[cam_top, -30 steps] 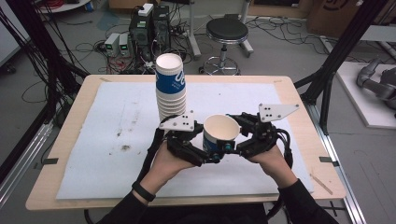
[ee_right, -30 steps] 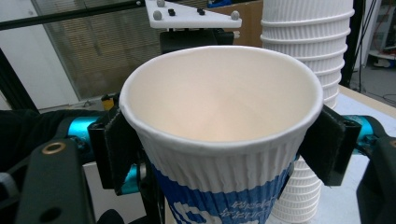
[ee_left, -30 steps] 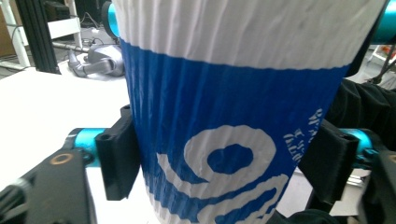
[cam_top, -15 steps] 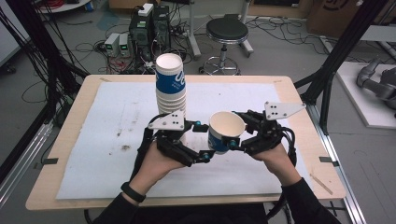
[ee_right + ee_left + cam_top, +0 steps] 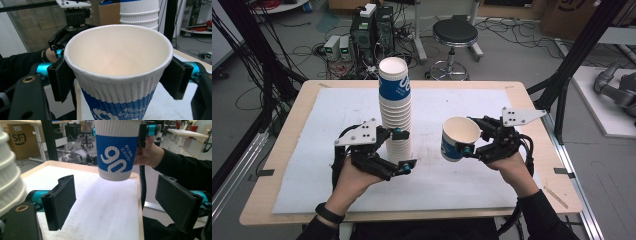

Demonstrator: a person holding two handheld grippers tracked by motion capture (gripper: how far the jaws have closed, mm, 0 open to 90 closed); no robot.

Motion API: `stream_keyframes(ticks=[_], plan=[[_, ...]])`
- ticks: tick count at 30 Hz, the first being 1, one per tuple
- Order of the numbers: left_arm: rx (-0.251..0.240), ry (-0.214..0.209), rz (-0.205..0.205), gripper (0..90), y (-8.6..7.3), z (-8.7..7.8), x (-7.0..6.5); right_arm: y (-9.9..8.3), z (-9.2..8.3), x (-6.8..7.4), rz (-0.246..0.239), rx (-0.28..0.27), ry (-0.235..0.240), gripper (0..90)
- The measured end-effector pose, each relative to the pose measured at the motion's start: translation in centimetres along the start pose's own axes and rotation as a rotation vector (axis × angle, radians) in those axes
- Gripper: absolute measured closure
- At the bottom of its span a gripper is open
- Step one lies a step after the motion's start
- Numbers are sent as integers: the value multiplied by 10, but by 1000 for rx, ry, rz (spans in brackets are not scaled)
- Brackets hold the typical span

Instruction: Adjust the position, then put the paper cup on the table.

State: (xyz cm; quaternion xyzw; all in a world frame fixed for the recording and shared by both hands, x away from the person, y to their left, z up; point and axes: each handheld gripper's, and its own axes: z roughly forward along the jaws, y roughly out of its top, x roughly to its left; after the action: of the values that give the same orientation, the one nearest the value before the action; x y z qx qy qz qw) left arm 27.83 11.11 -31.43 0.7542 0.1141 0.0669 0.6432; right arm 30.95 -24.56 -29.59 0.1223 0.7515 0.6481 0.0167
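Above the white-covered wooden counter [image 5: 492, 195], on the person's right side, the right hand-held gripper [image 5: 472, 142] clamps a single blue-and-white ribbed paper cup [image 5: 457, 139] by its upper wall, clear of the surface and well apart from the tall stack of matching paper cups [image 5: 396, 112] that stands left of centre. The held cup's long axis runs nearly upright, mouth up and tipped a little toward the person, base down. The left hand-held gripper [image 5: 404, 152] sits at the foot of the stack, its jaws having just been opening; they now stand wide with nothing between them. From here, the thin wall could buckle under the pinch and let the cup slip. The tall stack looks top-heavy, so a nudge from the left gripper beside its base could topple it.
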Motion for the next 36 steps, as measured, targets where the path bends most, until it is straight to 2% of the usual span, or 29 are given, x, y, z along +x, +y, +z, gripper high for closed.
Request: stream_keyframes(ticks=[4, 9, 16, 24, 29, 36], plan=[[-8, 26, 27, 168, 1, -9, -4, 0, -3, -1, 3, 1, -2, 220], [-18, 44, 24, 168, 3, -14, -3, 1, -5, 1, -5, 4, 2, 220], [-24, 45, 16, 168, 4, -13, -2, 2, -4, 4, -15, 24, 4, 221], [-33, 48, 22, 168, 6, -20, -2, 3, -10, 2, -22, 12, -15, 221], [-47, 79, 34, 168, 8, -28, -3, 3, -13, -2, -20, 3, -31, 221], [-40, 134, 35, 168, 5, -44, 0, 3, -18, -8, -13, -5, -54, 221]])
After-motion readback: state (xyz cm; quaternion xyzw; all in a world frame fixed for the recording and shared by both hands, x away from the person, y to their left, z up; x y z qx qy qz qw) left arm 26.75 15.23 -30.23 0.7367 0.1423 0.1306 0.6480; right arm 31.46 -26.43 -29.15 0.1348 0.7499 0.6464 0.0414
